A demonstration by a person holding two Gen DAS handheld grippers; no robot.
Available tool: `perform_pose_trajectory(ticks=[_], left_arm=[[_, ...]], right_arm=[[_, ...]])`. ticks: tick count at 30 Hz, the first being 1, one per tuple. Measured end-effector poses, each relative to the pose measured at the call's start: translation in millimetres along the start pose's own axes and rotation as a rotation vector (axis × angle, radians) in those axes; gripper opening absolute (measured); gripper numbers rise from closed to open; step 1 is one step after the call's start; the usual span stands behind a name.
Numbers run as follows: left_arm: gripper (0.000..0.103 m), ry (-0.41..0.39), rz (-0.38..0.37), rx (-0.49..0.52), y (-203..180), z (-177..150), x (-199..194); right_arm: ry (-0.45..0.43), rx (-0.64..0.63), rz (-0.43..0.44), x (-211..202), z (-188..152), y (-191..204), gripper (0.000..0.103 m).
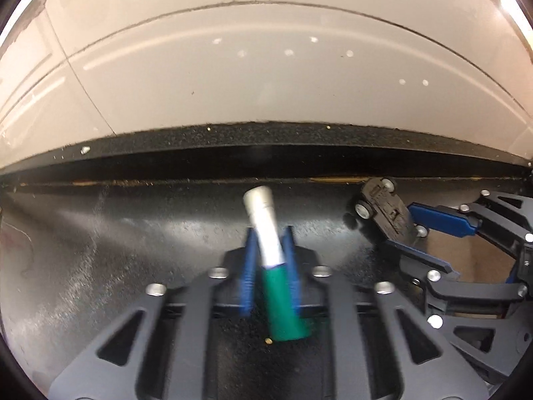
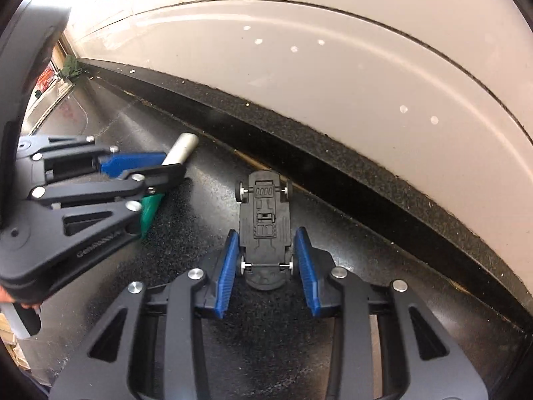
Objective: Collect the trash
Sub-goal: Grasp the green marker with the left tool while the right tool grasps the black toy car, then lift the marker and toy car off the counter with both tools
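Observation:
A tube (image 1: 266, 233) with a white upper half and a green lower half stands tilted between the blue pads of my left gripper (image 1: 269, 243), which is shut on it. From the right wrist view, the tube's silver end (image 2: 185, 145) sticks out past the left gripper (image 2: 171, 165). A black toy car (image 2: 265, 220) lies upside down, white wheels up, on the dark speckled surface. My right gripper (image 2: 266, 233) has its blue pads against the car's rear wheels. The left wrist view shows the car (image 1: 379, 206) at the tips of the right gripper (image 1: 399, 225).
The dark speckled surface (image 2: 186, 233) ends at a raised black ledge (image 1: 266, 146) under a white tiled wall (image 1: 266, 76). At far left are a green scrap (image 2: 71, 66) and red-printed packaging (image 2: 46, 76). A hand (image 2: 6, 295) holds the left gripper.

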State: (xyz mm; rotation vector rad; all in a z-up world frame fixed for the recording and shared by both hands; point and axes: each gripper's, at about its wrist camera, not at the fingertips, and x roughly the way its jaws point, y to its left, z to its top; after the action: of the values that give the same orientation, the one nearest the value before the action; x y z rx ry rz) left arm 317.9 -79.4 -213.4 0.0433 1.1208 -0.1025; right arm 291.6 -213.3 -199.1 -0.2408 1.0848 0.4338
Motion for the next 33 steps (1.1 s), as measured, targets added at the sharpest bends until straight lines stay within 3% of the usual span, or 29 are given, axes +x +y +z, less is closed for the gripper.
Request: perform_pose_trajectory(ticks=[6, 11, 20, 25, 33], left_arm=[[0.013, -0.03, -0.004, 0.022, 8, -11, -31], [0.013, -0.049, -0.006, 0.021, 14, -22, -65], [0.013, -0.053, -0.017, 0.034, 26, -99, -137], [0.013, -0.023, -0.025, 0.028, 19, -160, -161], [0.013, -0.023, -0.019, 0.06, 16, -188, -174]], right_arm=[[-0.023, 0.012, -0.028, -26, 4, 5, 0.035], [-0.081, 0.031, -0.056, -74, -4, 20, 0.035], [-0.126, 0.148, -0.082, -147, -71, 52, 0.035], [-0.136, 0.195, -0.093, -176, -112, 69, 0.035], [-0.144, 0.23, -0.113, -193, -142, 81, 0.035]])
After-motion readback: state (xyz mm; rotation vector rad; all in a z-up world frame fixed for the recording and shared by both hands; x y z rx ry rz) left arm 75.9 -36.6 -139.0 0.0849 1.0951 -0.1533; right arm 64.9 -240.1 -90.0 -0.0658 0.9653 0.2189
